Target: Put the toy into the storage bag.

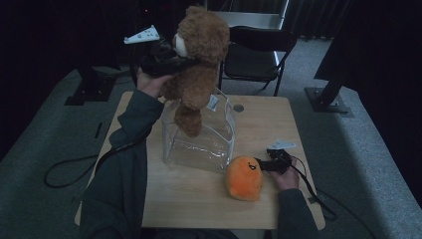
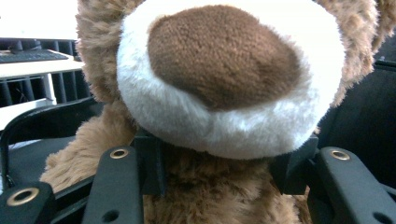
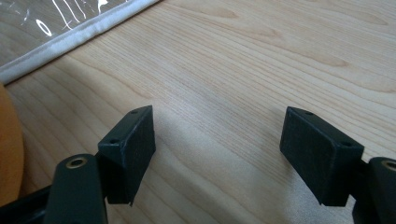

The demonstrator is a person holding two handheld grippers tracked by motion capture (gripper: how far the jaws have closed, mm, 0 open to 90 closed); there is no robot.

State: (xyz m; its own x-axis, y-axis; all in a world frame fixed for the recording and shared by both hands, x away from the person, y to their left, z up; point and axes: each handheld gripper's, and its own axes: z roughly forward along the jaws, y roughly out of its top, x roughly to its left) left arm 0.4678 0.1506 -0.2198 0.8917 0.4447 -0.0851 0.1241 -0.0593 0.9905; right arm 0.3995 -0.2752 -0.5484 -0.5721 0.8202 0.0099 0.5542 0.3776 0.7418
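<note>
Wooden table — left gripper clamps teddy bear; right gripper gapes, nothing held.

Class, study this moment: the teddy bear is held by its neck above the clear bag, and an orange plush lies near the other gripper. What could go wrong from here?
1. The left gripper pinches only the soft neck of the teddy bear, so it may slip or swing.
2. The clear plastic bag looks flimsy and barely wider than the bear; a leg could catch its rim and fold or tip it.
3. The right gripper is open over the bare table, not steadying the bag, with the orange plush close beside it.
</note>
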